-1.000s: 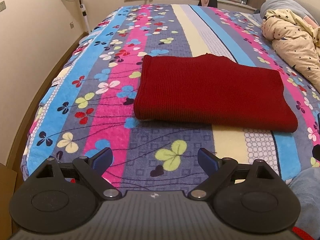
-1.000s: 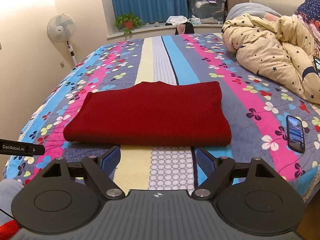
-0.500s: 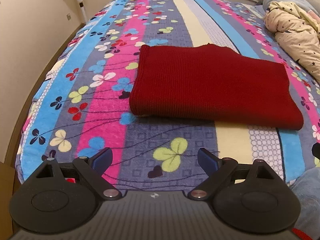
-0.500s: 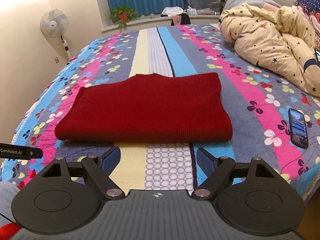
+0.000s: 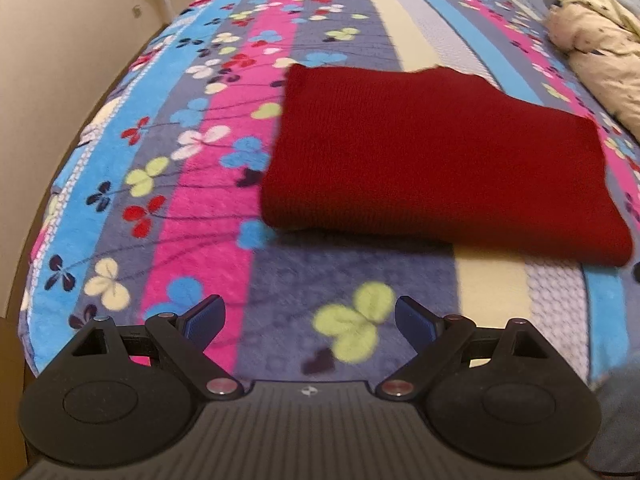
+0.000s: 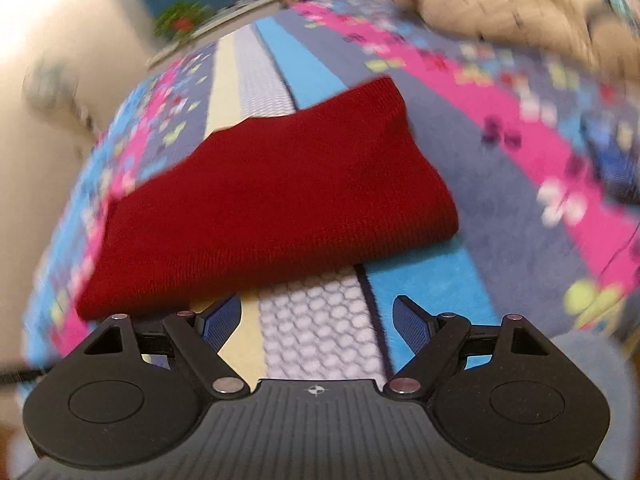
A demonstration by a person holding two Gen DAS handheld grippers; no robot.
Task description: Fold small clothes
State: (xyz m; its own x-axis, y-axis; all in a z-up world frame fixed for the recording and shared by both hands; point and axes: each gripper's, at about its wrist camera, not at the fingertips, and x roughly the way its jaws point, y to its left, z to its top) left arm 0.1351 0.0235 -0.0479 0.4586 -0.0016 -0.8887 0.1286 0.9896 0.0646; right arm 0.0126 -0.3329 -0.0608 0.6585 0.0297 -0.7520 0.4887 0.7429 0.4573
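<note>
The folded red knit (image 5: pixel 436 152) lies flat on the striped blanket (image 5: pixel 192 184); the left gripper (image 5: pixel 310 318) and right gripper (image 6: pixel 318 320) gape empty near its front edge.

One red knit garment (image 5: pixel 436 152) (folded), one floral blanket (image 5: pixel 192 184), one starry quilt (image 5: pixel 600 52)

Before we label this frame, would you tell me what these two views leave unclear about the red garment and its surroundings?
- Red garment: its layers and underside are hidden by its own top layer in both views.
- Dark object on the bedspread: motion blur in the right wrist view leaves it unidentifiable.
- Cream quilt: cut off by the left wrist frame edge.
</note>
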